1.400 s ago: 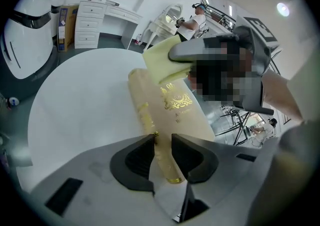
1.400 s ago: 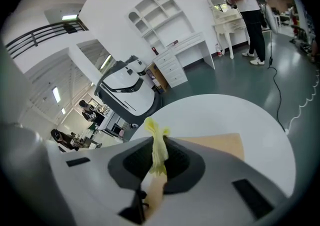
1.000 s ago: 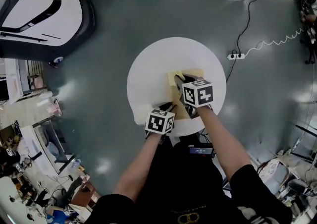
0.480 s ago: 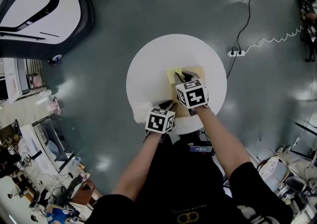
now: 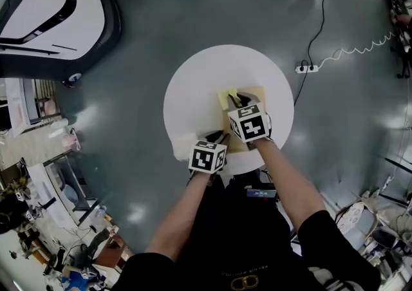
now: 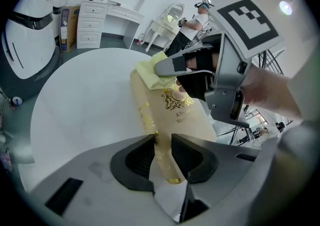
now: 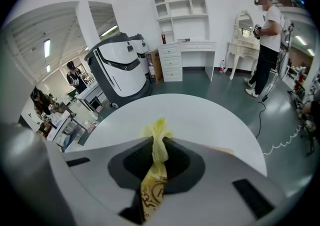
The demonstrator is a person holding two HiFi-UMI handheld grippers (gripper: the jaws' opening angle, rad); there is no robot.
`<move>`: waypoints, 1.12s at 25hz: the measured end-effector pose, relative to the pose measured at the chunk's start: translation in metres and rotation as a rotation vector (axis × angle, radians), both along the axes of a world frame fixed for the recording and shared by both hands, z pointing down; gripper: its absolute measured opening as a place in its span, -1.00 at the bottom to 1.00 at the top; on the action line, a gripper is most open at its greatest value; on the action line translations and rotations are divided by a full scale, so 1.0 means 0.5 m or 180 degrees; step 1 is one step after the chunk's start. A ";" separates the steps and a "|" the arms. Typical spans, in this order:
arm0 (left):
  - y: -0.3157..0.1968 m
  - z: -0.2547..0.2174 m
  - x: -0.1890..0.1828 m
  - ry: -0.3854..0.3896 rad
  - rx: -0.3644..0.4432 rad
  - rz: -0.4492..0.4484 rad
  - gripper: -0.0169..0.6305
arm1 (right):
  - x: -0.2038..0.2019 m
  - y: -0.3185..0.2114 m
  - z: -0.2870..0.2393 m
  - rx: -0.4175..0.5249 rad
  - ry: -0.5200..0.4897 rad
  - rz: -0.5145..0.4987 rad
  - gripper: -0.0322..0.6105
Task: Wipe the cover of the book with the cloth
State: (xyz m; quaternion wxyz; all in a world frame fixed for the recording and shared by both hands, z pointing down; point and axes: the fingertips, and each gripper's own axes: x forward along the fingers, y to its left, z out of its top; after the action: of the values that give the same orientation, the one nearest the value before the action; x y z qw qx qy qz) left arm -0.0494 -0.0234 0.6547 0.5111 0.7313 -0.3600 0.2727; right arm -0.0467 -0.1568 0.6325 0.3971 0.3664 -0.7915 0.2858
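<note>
One gold crest tops partly legible lettering on the book.

Cream, gold-embossed book flat on the white table, crumpled yellow cloth on its far end.

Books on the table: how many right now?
1. The cream book lies on the white table, its near edge clamped by the left gripper; the right gripper holds the yellow cloth at its far end.
</note>
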 end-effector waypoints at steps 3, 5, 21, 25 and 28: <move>0.002 0.001 0.001 -0.0019 0.0002 -0.0021 -0.62 | 0.017 0.001 -0.001 0.0004 0.0009 0.0029 -0.62; 0.001 0.000 0.004 -0.0028 0.0004 -0.0025 -0.62 | 0.032 -0.001 -0.002 0.0012 0.0014 0.0057 -0.62; 0.002 -0.003 0.001 -0.0053 -0.0011 -0.0033 -0.62 | 0.142 -0.027 -0.012 0.0079 0.0147 0.0300 -0.62; 0.000 -0.003 0.000 -0.0054 -0.0015 -0.0038 -0.62 | 0.171 -0.035 -0.012 0.0080 0.0175 0.0387 -0.62; -0.001 -0.003 -0.002 -0.0063 -0.0014 -0.0040 -0.62 | 0.193 -0.040 -0.011 0.0084 0.0199 0.0450 -0.62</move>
State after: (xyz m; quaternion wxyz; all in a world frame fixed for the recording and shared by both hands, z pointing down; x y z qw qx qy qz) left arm -0.0502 -0.0238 0.6531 0.5108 0.7251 -0.3690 0.2776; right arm 0.0496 -0.1766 0.6270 0.3955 0.4354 -0.7545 0.2910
